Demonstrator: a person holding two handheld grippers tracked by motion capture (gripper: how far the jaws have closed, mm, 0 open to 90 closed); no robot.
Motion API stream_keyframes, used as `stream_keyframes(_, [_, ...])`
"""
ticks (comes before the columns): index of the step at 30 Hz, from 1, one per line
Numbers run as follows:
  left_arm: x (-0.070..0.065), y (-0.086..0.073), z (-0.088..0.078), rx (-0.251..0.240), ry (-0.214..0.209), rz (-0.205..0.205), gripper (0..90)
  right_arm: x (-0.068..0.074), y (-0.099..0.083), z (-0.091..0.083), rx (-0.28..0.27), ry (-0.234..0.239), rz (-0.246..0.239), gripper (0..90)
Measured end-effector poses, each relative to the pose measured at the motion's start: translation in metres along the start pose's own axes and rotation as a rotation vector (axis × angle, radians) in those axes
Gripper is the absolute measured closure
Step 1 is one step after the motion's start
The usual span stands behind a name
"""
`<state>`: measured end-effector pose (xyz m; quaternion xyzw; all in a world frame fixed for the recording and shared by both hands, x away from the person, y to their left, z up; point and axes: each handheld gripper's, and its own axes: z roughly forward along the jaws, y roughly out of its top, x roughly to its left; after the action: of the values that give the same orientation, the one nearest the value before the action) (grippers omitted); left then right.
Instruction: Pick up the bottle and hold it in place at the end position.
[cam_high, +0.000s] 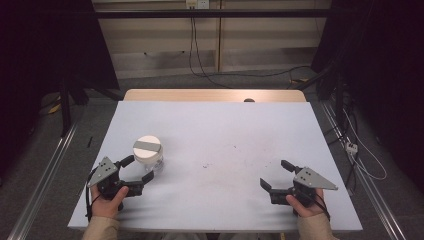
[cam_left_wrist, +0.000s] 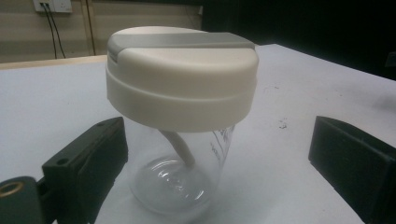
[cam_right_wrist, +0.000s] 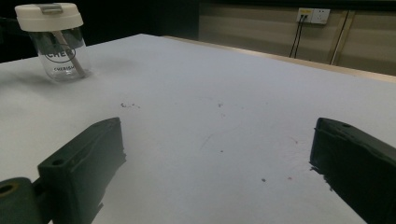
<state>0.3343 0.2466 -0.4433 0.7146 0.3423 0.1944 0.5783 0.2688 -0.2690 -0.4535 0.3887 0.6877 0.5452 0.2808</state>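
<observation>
My left gripper (cam_high: 137, 172) sits nearest, jaws spread around the clear cup (cam_left_wrist: 180, 172), one on each side and neither pad pressing yet as far as I can tell. The cup stands upright on the left of the white surface (cam_high: 225, 135), its cream lid (cam_left_wrist: 182, 74) on. My right gripper (cam_high: 275, 177) is spread too, holding nothing, well apart. My worry: closing off-centre could nudge the light cup into tipping, or slick plastic could slip from the pads.
</observation>
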Motion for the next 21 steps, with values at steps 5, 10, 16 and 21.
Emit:
stream_keyframes(5, [0.000,0.000,0.001,0.005,0.000,-0.001,4.4,0.000,0.000,0.000,0.003,0.004,-0.002,2.2])
stream_keyframes(10, [0.000,0.001,0.002,0.010,0.005,0.010,4.3,0.000,0.000,0.001,0.002,0.003,0.000,2.3])
stream_keyframes(16, [0.000,0.003,0.007,0.026,0.038,0.004,4.0,-0.001,0.000,0.001,0.004,0.004,-0.002,2.4])
stream_keyframes(21, [0.000,0.003,0.012,0.047,0.069,-0.007,4.0,-0.001,0.000,0.001,0.006,0.004,-0.003,2.5])
